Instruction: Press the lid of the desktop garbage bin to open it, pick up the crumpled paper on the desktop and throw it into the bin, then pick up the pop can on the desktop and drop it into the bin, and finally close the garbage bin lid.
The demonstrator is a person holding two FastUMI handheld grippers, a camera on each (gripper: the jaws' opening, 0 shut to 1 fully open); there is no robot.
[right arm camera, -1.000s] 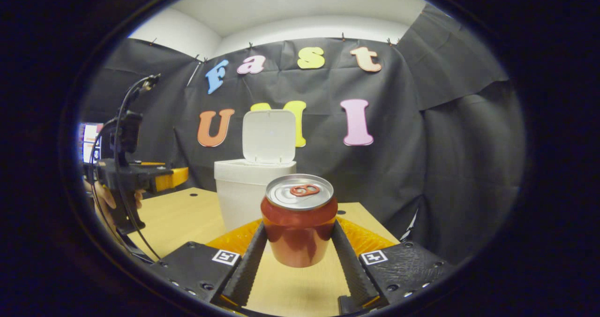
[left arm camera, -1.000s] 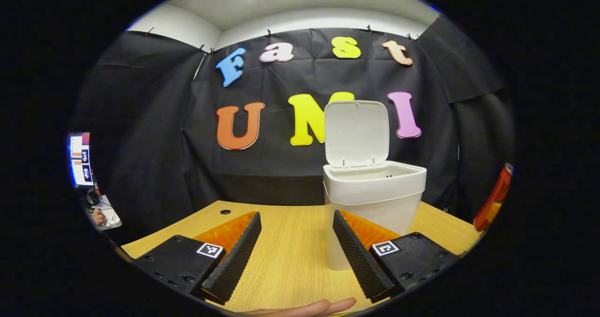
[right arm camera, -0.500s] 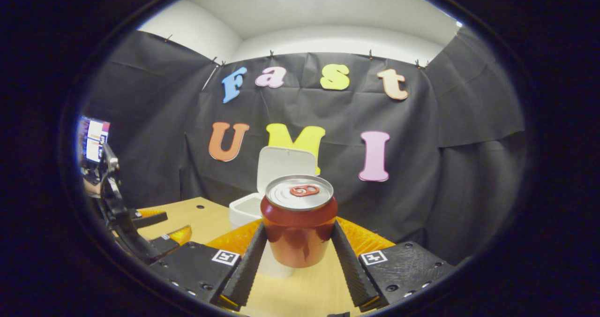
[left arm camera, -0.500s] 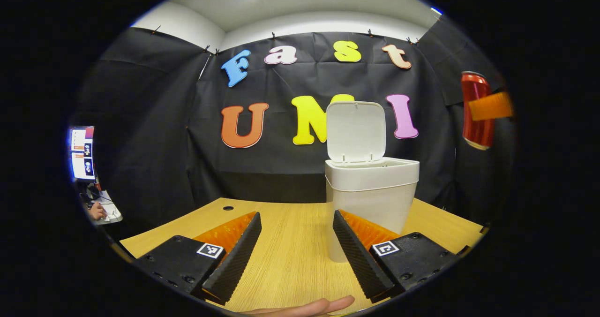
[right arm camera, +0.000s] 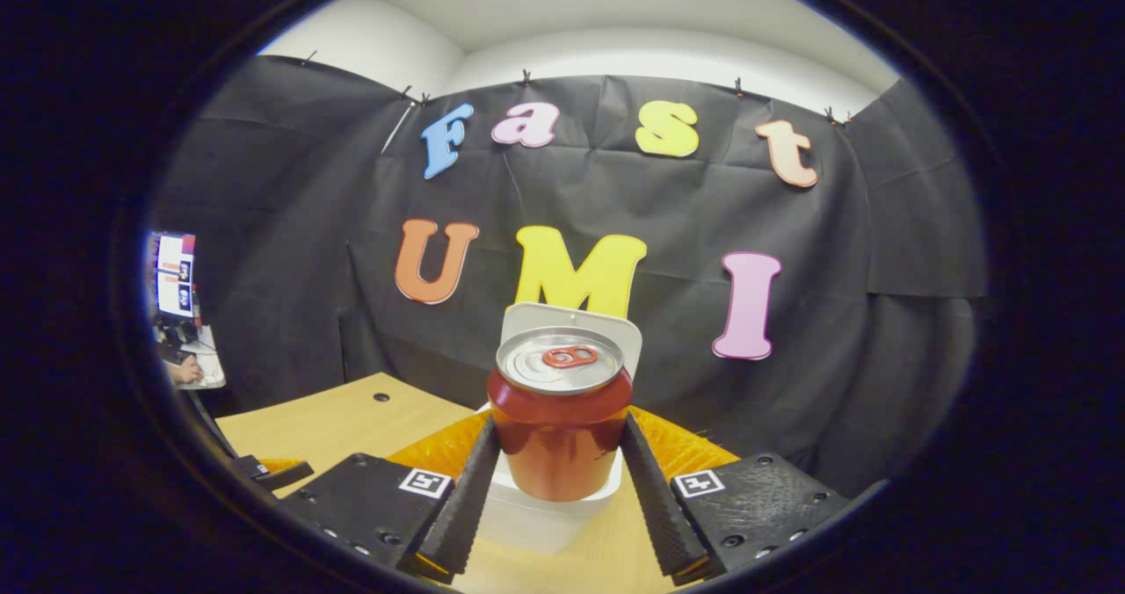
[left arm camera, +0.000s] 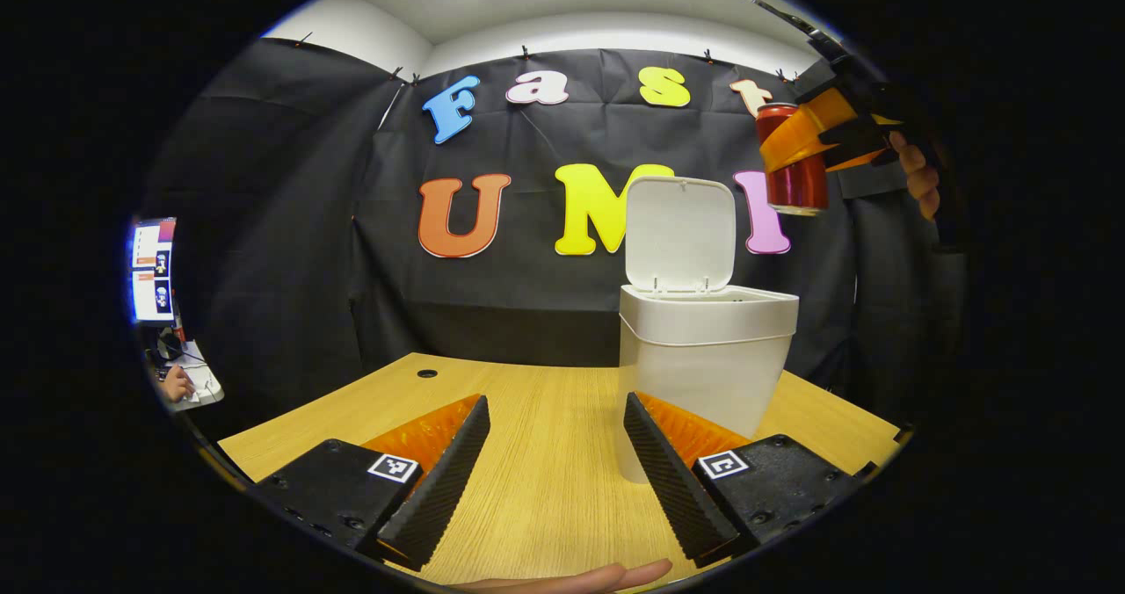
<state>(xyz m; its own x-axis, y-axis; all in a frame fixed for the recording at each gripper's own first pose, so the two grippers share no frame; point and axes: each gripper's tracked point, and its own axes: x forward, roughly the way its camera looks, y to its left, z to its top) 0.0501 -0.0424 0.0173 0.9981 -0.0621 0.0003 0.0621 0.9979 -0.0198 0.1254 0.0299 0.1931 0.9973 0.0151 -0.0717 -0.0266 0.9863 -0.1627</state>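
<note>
Hovering above the open bin: right tool clamping pop can.

Red pop can above open bin

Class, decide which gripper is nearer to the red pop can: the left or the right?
Right. The right gripper is shut on the pop can, holding it up above the open garbage bin. The left gripper is low over the desk, open.
</note>
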